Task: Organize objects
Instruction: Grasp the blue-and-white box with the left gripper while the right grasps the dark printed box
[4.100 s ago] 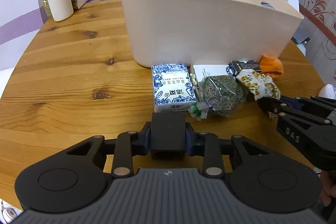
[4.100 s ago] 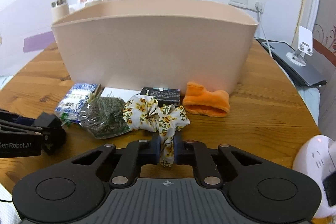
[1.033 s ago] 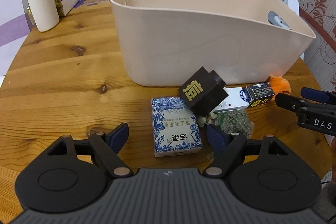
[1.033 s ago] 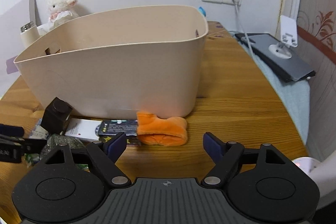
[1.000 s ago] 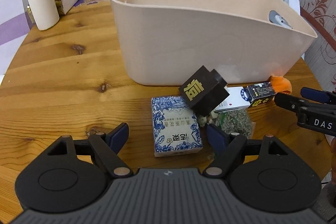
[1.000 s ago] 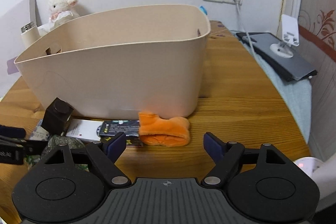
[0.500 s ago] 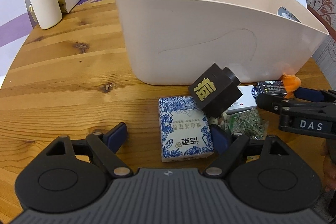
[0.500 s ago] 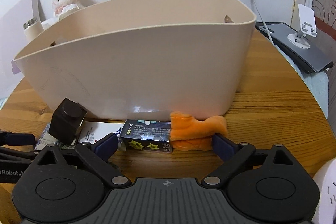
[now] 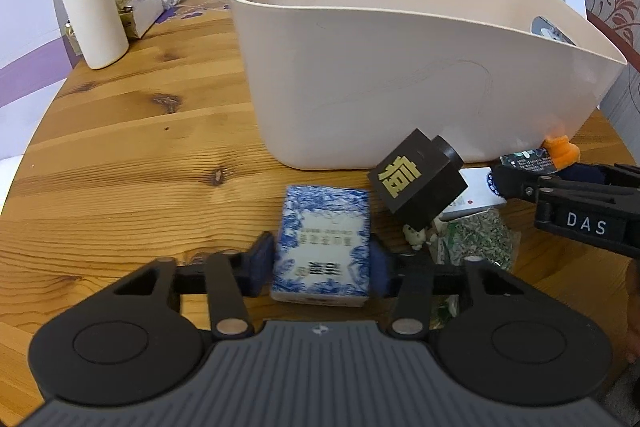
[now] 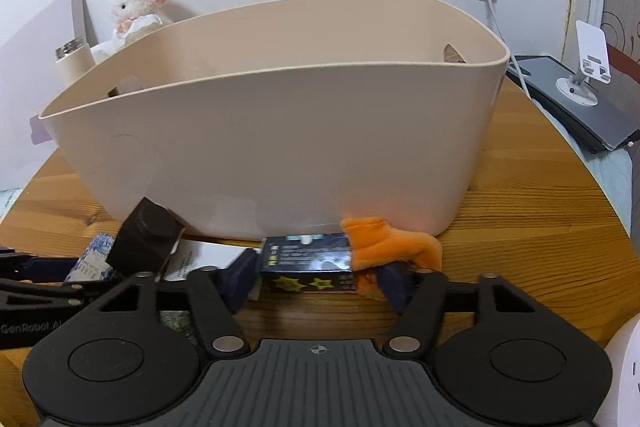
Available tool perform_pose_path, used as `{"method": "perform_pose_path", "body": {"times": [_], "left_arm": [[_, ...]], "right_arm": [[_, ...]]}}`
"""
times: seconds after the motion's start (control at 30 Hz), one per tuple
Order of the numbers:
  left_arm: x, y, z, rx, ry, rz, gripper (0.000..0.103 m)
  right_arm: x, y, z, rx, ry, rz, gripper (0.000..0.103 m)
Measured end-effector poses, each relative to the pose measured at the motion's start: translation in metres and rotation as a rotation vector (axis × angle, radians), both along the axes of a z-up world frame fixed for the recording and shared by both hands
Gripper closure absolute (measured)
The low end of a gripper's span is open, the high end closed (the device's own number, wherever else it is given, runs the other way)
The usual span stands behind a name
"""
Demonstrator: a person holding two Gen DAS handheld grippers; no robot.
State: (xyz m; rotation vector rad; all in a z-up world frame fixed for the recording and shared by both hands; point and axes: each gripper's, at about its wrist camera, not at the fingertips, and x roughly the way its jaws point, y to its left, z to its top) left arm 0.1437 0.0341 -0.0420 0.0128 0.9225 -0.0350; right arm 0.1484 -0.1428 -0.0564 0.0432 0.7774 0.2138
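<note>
Beige plastic tub stands mid-table on the round wooden table; the loose items lie in a row along its near wall. Step in hand, by my reading: both grippers picking up at once, for drop-off in the tub.

Left gripper: blue pads sit against both long sides of the blue-and-white patterned box, which lies flat on the wood, well forward between the jaws. Closed on it, or all but. Whether it has left the table I cannot tell.

Right gripper: jaws partly closed around the dark star-printed box and the orange cloth piece draped over its right end. Left pad at the box's end, right pad under the cloth; firm contact not clear.

Dark cube with a gold character leans on the white card, beside the bag of dried herbs.

Next move probably calls for lifting straight up, clearing the tub rim, and releasing inside. Risk: cloth slipping free.
</note>
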Motion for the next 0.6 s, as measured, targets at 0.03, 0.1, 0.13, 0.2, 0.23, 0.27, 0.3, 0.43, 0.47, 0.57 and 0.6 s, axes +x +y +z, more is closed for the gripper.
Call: {"method": "perform_pose_path", "body": {"times": [0.03, 0.1, 0.13, 0.2, 0.23, 0.27, 0.3, 0.43, 0.47, 0.57, 0.6], "left_arm": [[-0.001, 0.002, 0.0, -0.007, 0.001, -0.001, 0.055], [-0.002, 0.004, 0.001, -0.016, 0.0, -0.001, 0.055], [-0.003, 0.005, 0.001, -0.016, -0.001, -0.002, 0.055], [-0.004, 0.005, 0.001, -0.018, -0.002, -0.002, 0.055], [-0.005, 0.005, 0.001, -0.02, -0.002, -0.003, 0.055], [-0.006, 0.006, 0.001, -0.022, -0.001, -0.004, 0.055], [-0.007, 0.006, 0.001, -0.027, 0.0, -0.004, 0.055], [-0.014, 0.006, 0.006, -0.032, -0.015, -0.004, 0.055], [-0.016, 0.006, 0.008, -0.033, -0.021, -0.006, 0.055], [-0.022, 0.007, 0.017, -0.036, -0.046, -0.012, 0.055], [-0.026, 0.006, 0.021, -0.036, -0.056, -0.014, 0.055]], "right_arm": [[0.0, 0.001, 0.001, -0.008, -0.001, 0.002, 0.056], [-0.002, 0.003, 0.001, -0.019, -0.009, 0.008, 0.056], [-0.003, 0.004, 0.001, -0.023, -0.013, 0.007, 0.056], [-0.005, 0.005, 0.001, -0.033, -0.017, 0.008, 0.057], [-0.007, 0.006, 0.002, -0.038, -0.019, 0.008, 0.057], [-0.009, 0.006, 0.002, -0.043, -0.022, 0.008, 0.057], [-0.01, 0.006, 0.002, -0.044, -0.025, 0.007, 0.057], [-0.019, 0.005, 0.008, -0.044, -0.045, -0.002, 0.057], [-0.022, 0.004, 0.012, -0.047, -0.055, -0.005, 0.057], [-0.031, 0.0, 0.023, -0.045, -0.087, -0.01, 0.057], [-0.034, -0.002, 0.027, -0.042, -0.099, -0.013, 0.057]]}}
